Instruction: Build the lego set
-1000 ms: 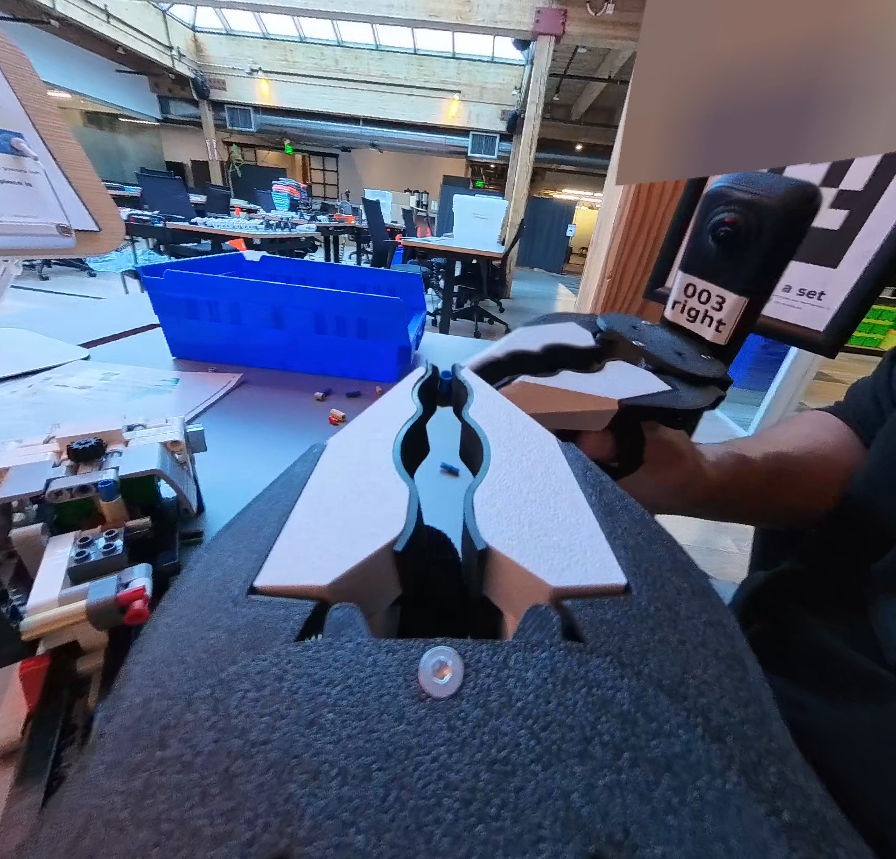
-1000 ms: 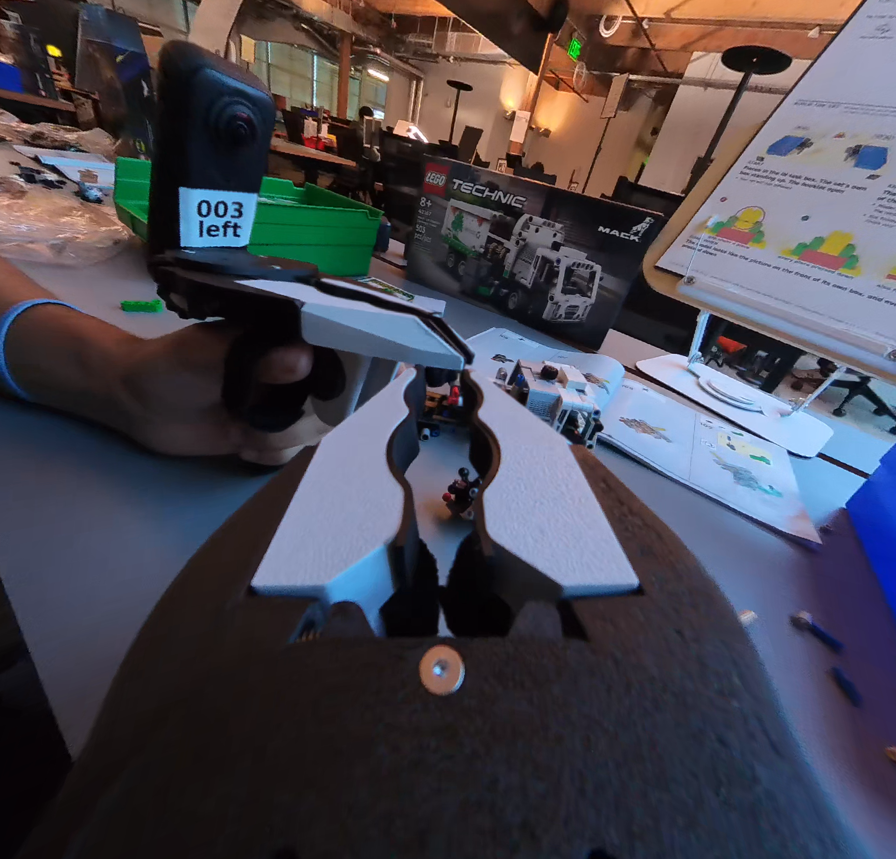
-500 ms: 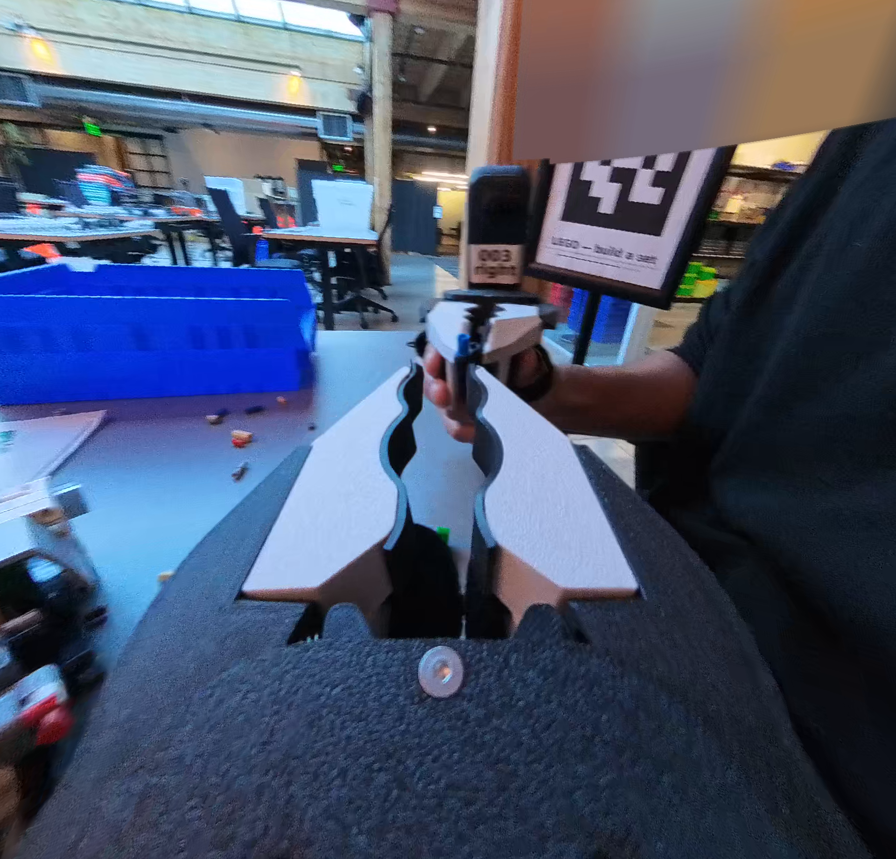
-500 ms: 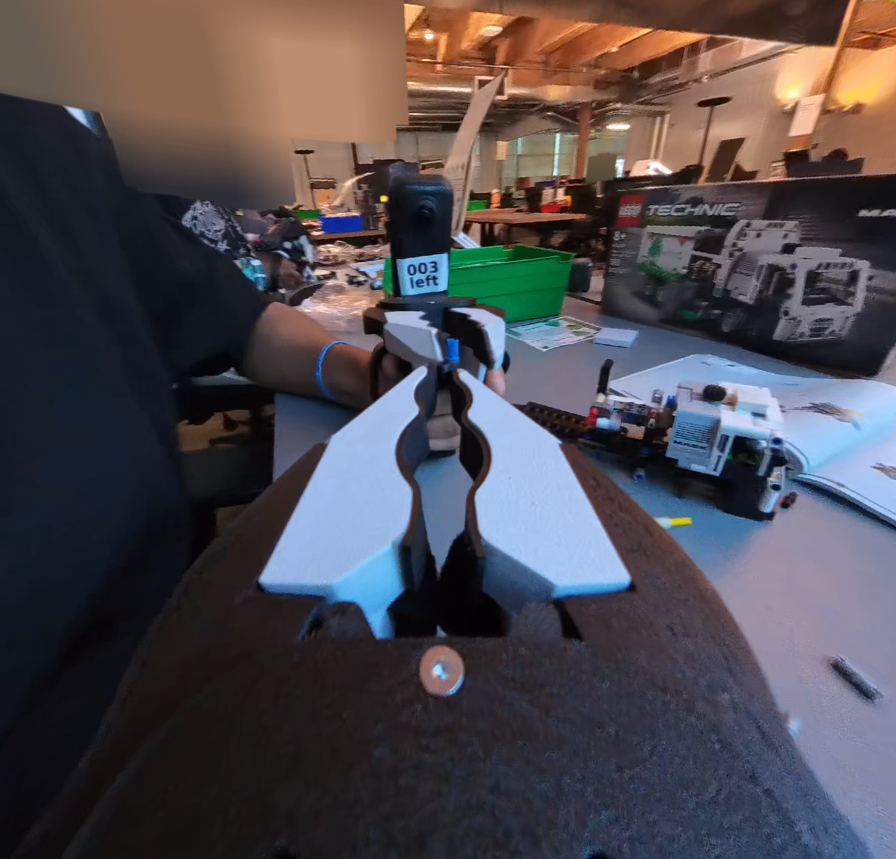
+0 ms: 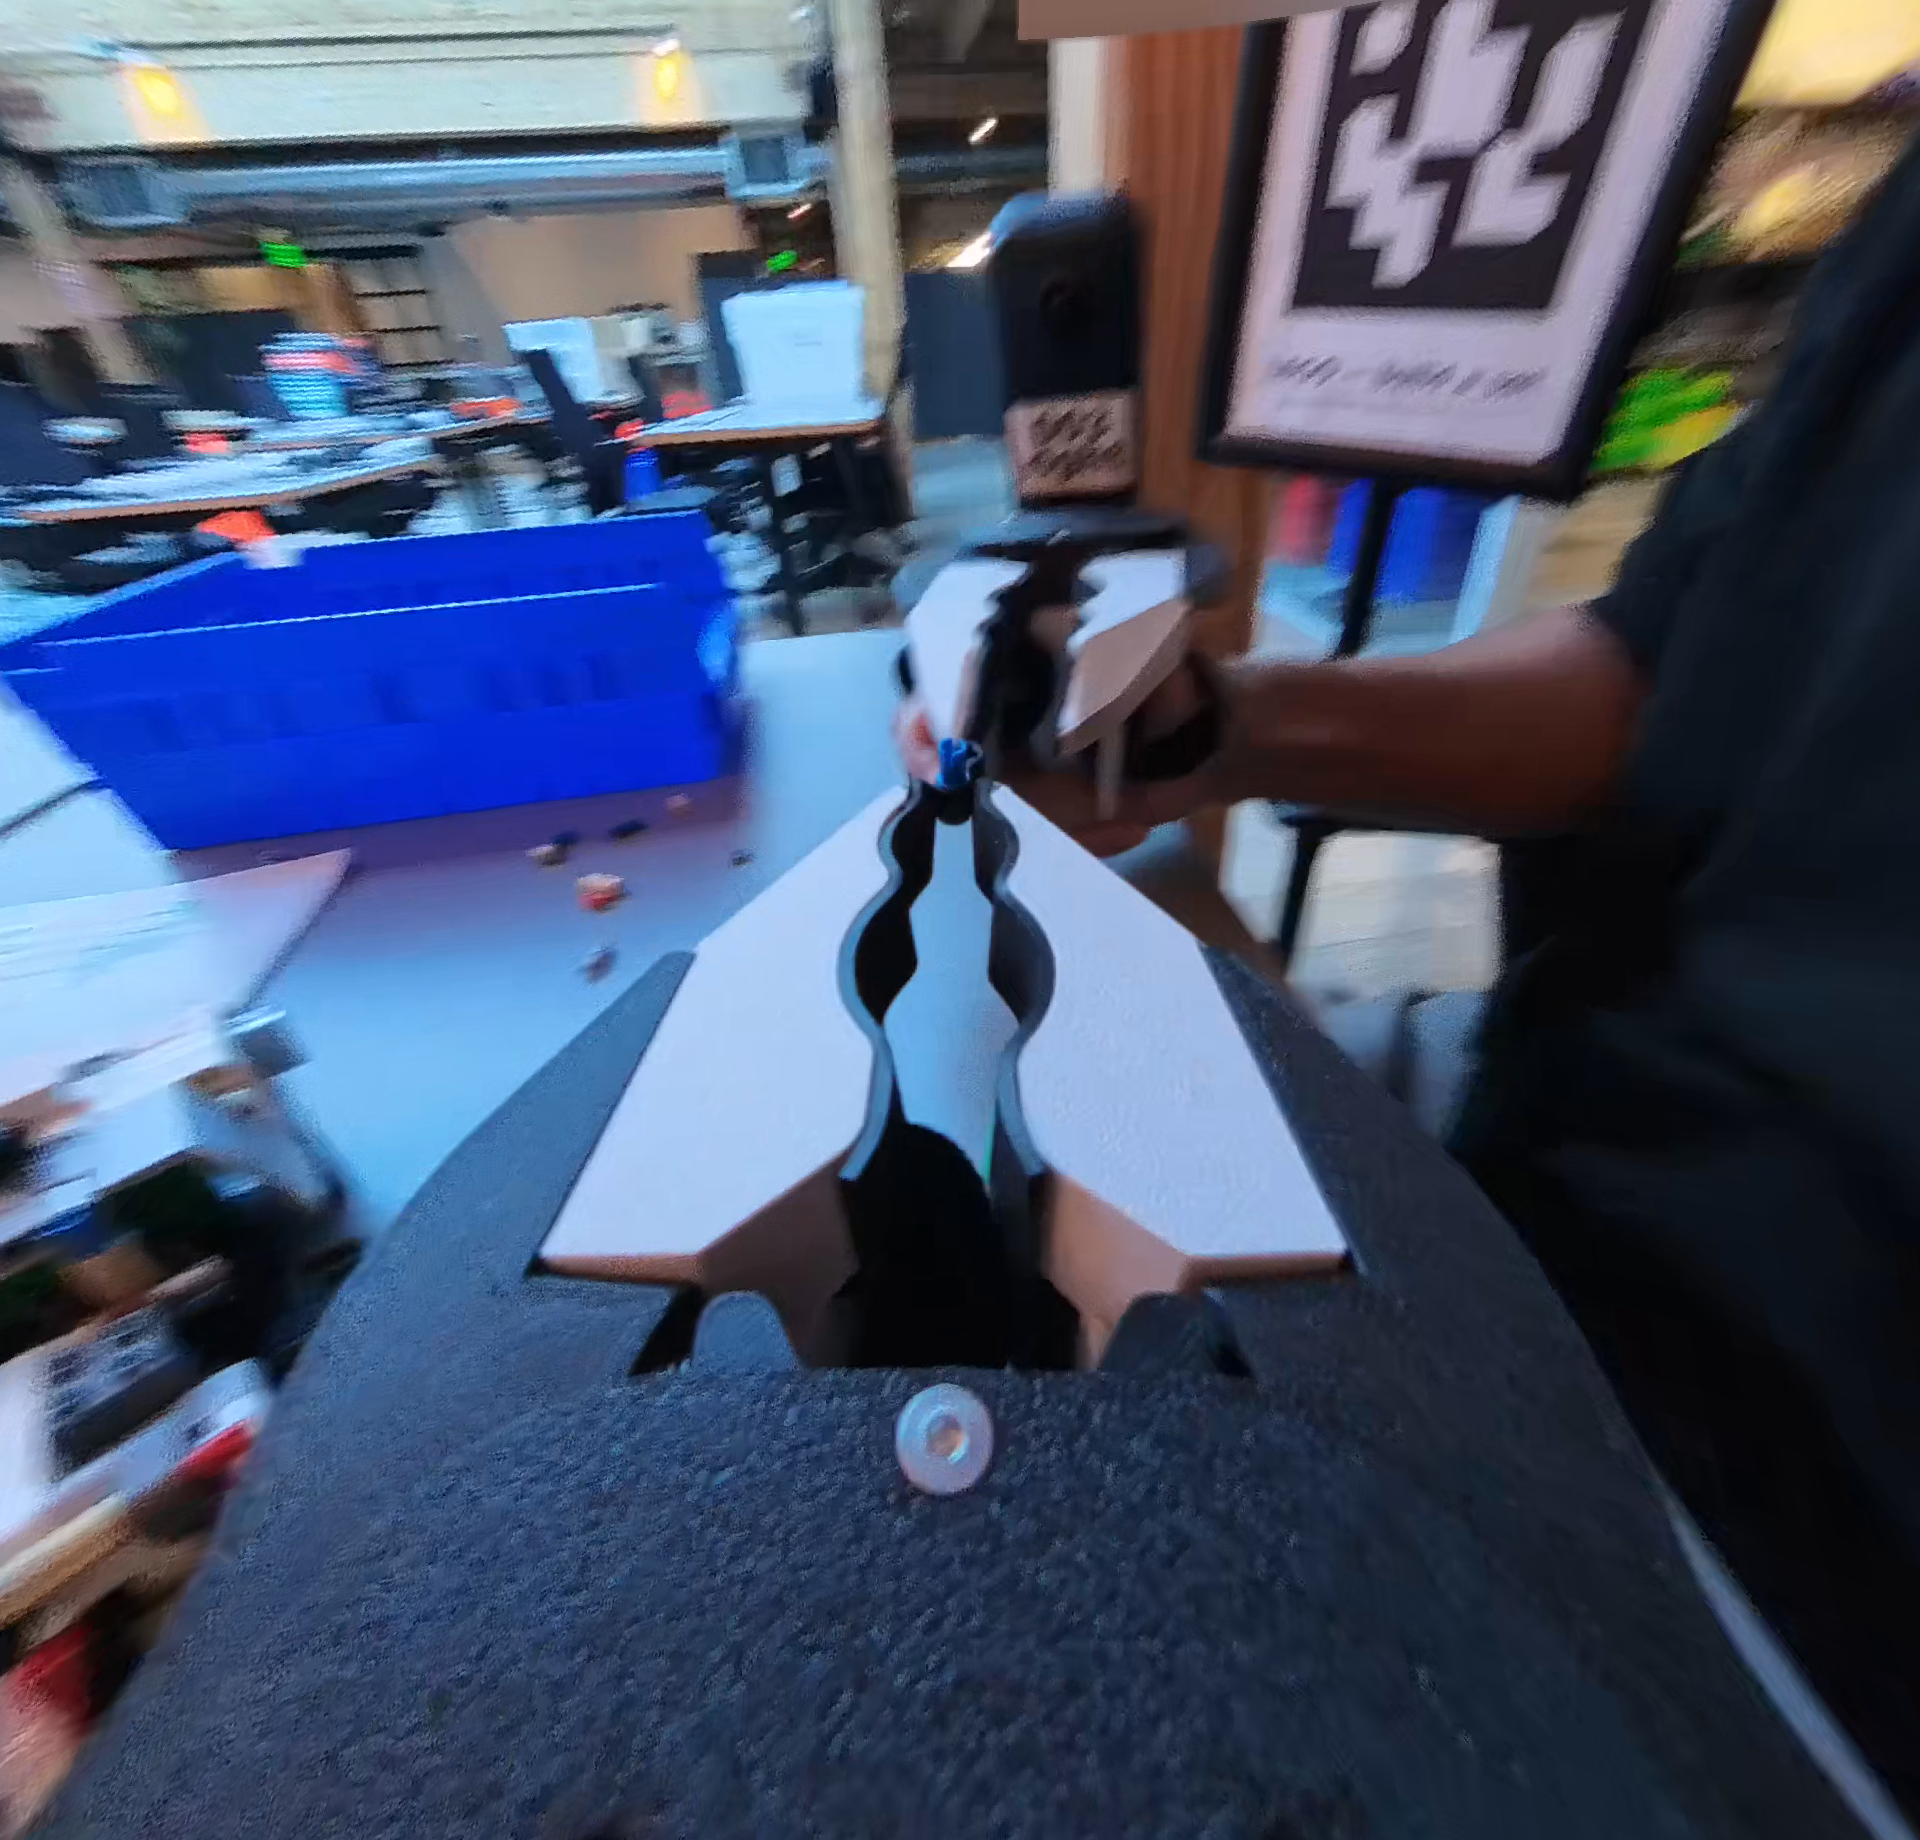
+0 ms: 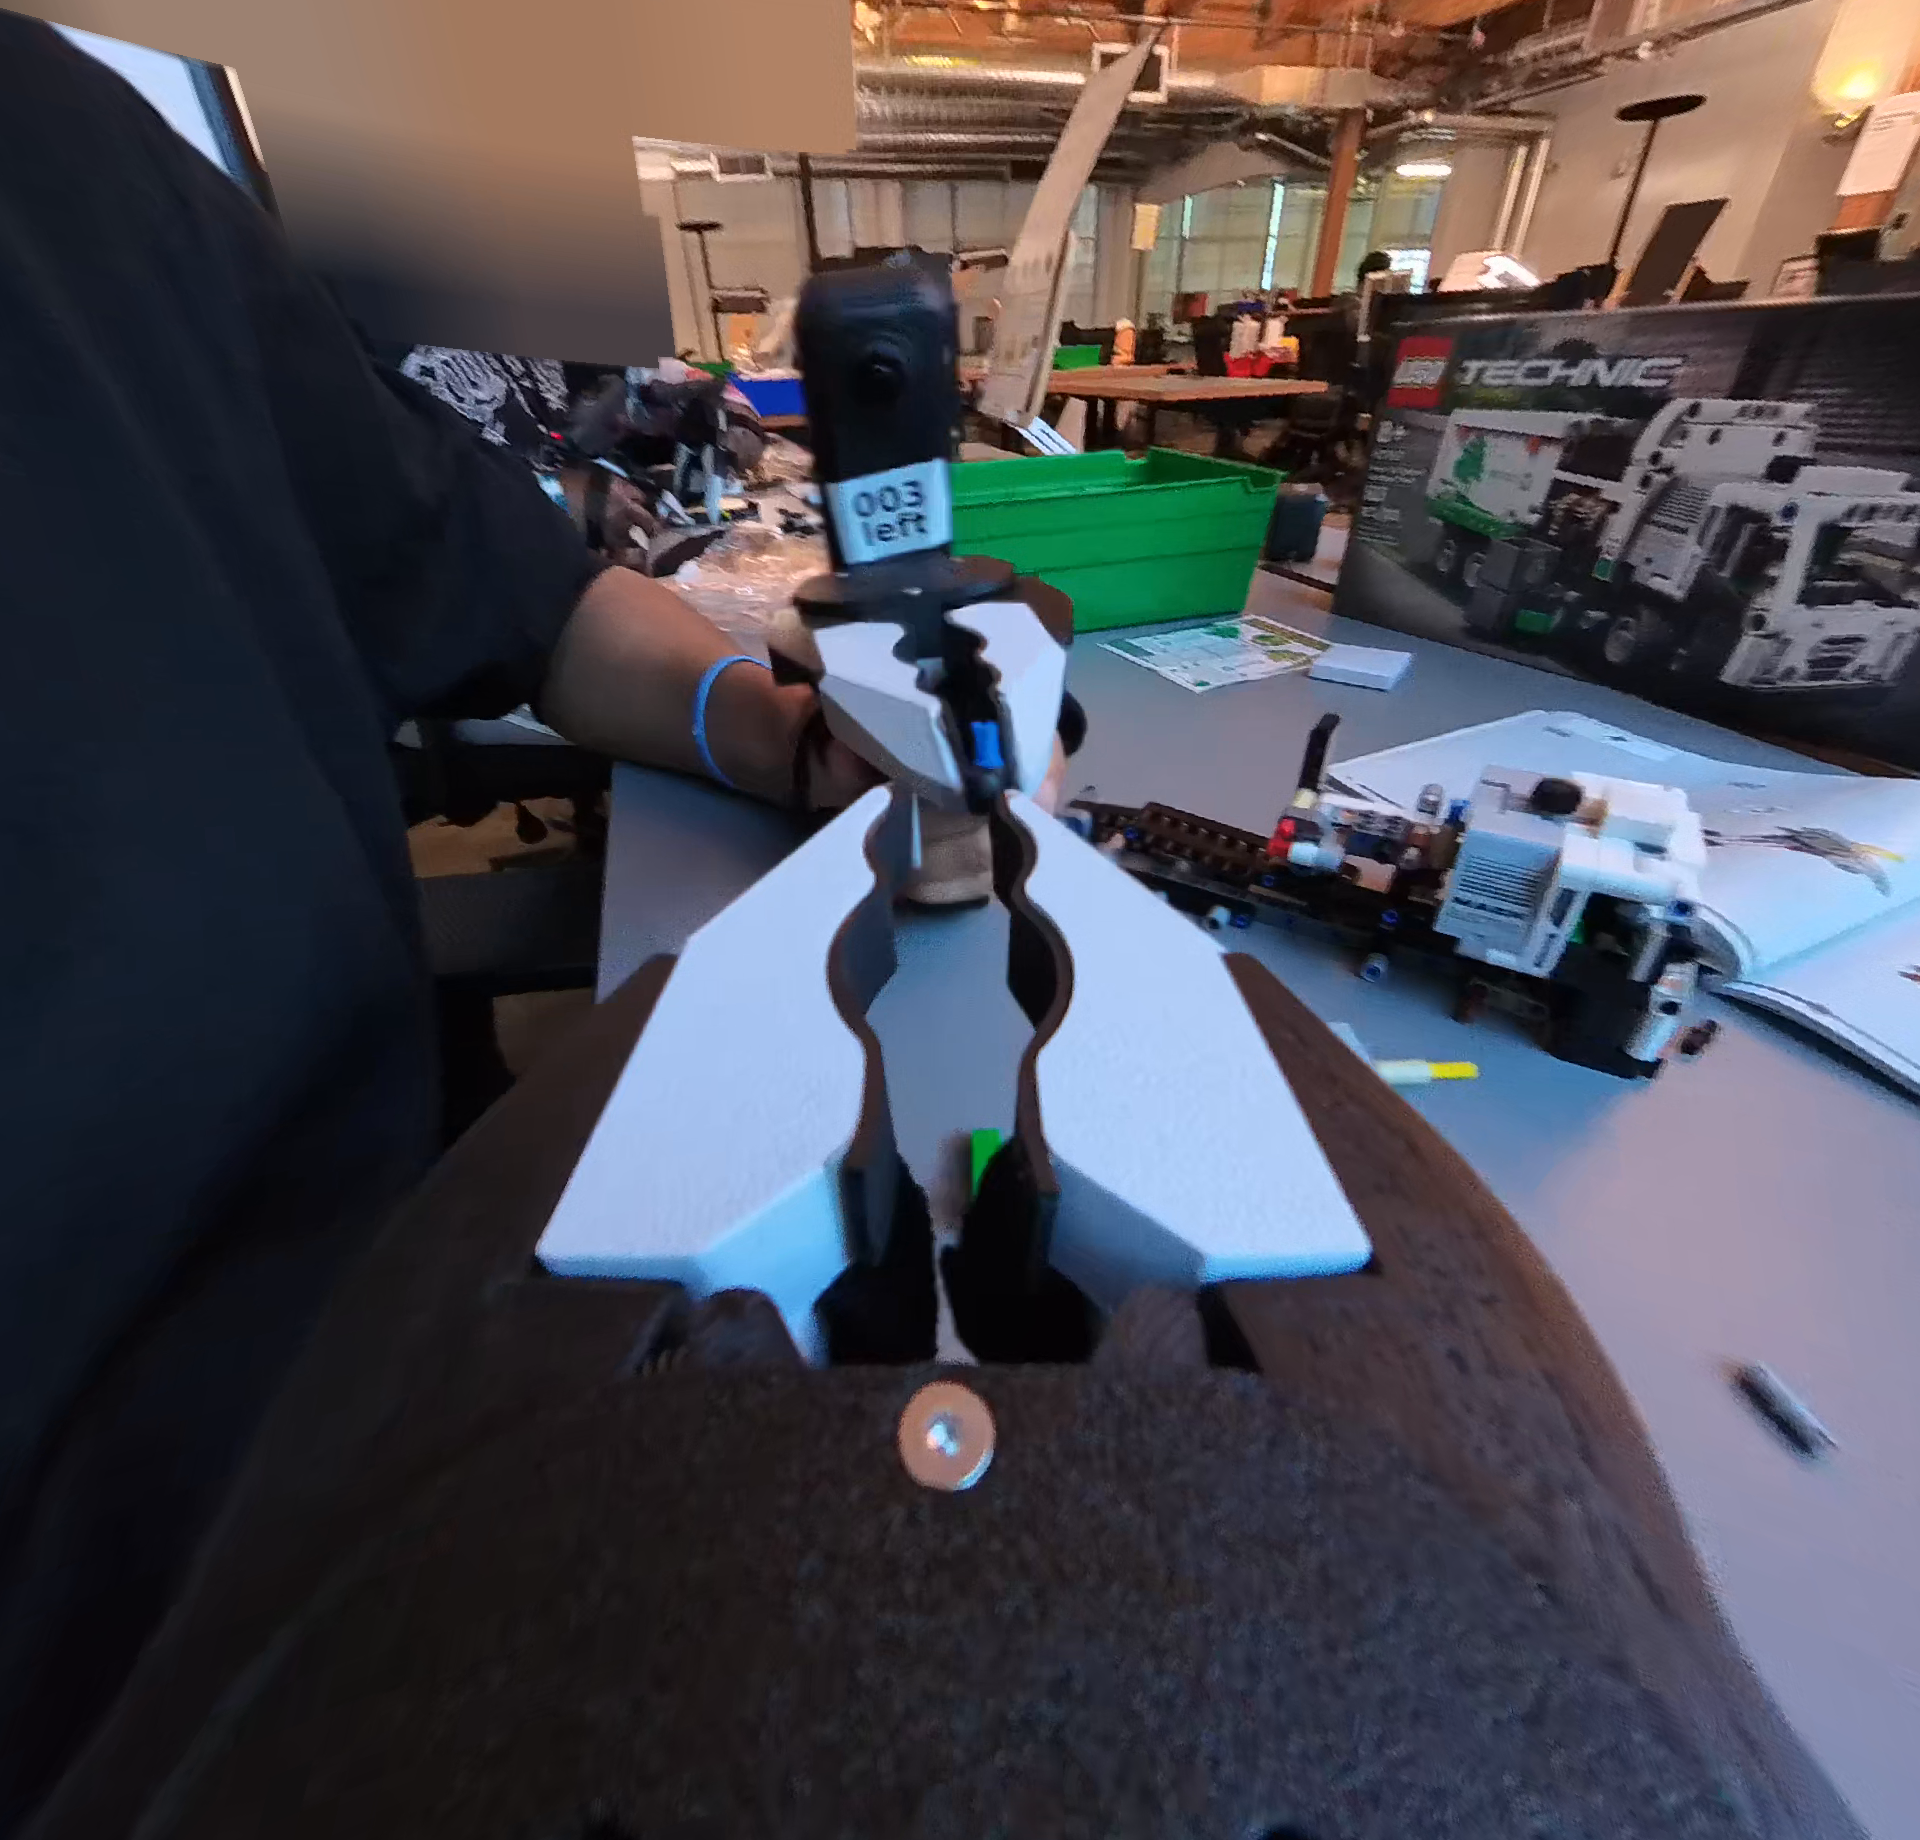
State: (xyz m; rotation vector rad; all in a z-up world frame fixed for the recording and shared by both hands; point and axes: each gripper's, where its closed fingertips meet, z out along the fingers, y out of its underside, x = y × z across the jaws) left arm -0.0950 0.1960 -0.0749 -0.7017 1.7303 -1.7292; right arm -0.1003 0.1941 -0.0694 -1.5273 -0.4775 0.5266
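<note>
My left gripper (image 5: 948, 803) is shut on a small blue pin (image 5: 956, 756) with a dark end, held up in the air. In the right wrist view the same gripper (image 6: 975, 788) faces me with the blue pin (image 6: 982, 746) at its tips. My right gripper (image 6: 948, 819) is open, its tips on either side of the left gripper's tips, close to the pin. It faces the left wrist camera (image 5: 1029, 689). The partly built white lego truck (image 6: 1538, 876) stands on the grey table to the right.
A blue bin (image 5: 384, 668) stands at the far side with loose pieces (image 5: 600, 891) in front. A green bin (image 6: 1112, 533), the set's box (image 6: 1662, 491) and an open booklet (image 6: 1818, 855) lie beyond the truck. A small green piece (image 6: 982, 1162) and a yellow-tipped piece (image 6: 1429, 1071) lie on the table. Less than 4 cm separates the two grippers' tips. From the left gripper's tips to the partly built white lego truck (image 6: 1538, 876) is close to 15 centimeters. Seen from the left wrist view (image 5: 188, 1129) as well.
The grippers have turned to face each other, tip to tip. Half a second ago the left jaws were apart and the right narrower; now the left is closed on the pin and the right has opened.
</note>
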